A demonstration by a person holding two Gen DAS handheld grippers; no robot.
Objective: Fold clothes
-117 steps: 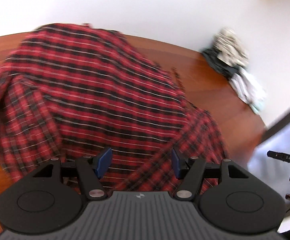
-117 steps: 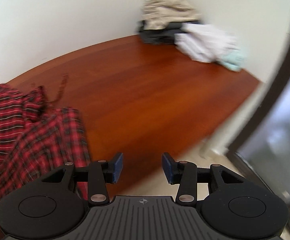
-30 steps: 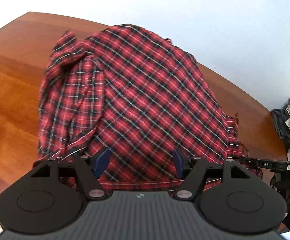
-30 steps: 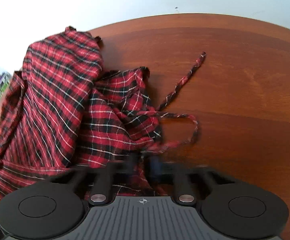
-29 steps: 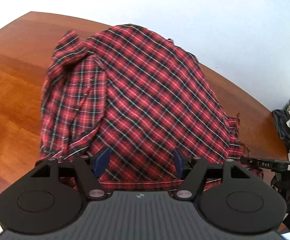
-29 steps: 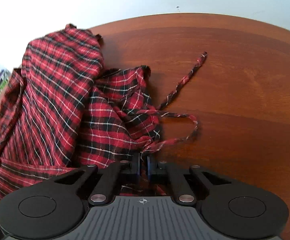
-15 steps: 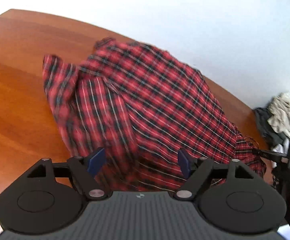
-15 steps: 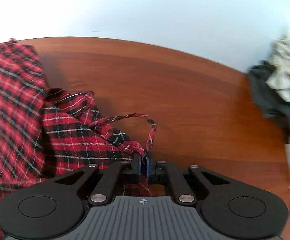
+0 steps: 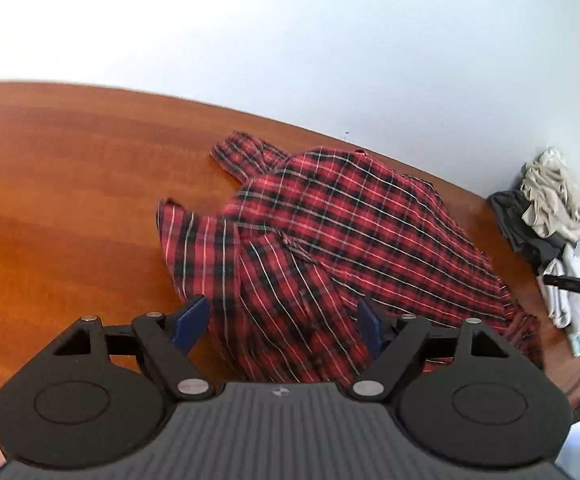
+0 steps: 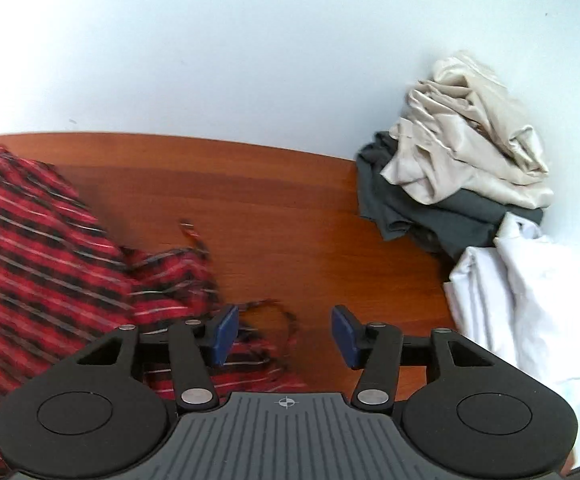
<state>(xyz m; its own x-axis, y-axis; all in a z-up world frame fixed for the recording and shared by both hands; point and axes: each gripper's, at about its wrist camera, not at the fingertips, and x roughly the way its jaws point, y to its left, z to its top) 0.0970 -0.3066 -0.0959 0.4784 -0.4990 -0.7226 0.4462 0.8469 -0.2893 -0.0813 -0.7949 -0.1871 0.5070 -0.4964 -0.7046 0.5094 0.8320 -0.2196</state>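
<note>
A red plaid garment (image 9: pixel 330 248) lies spread on the brown wooden table (image 9: pixel 70 184), a sleeve folded across its near side. My left gripper (image 9: pixel 280 320) hovers open above its near edge, pads clear of the cloth. In the right wrist view the same plaid garment (image 10: pixel 42 248) fills the left side, its thin tie string (image 10: pixel 266 312) loose on the wood. My right gripper (image 10: pixel 284 334) hangs above that string with its jaws opening and nothing pressed between the pads.
A heap of other clothes sits at the table's far right against the white wall: a beige garment (image 10: pixel 470 136) on a dark grey one (image 10: pixel 442 216), with white cloth (image 10: pixel 530 304) in front. Bare wood (image 10: pixel 290 208) lies between the heap and the plaid garment.
The right gripper was shut on the garment's corner by the string, has let go and lifted, turning toward the clothes heap. The left gripper has pulled back and up from the garment.
</note>
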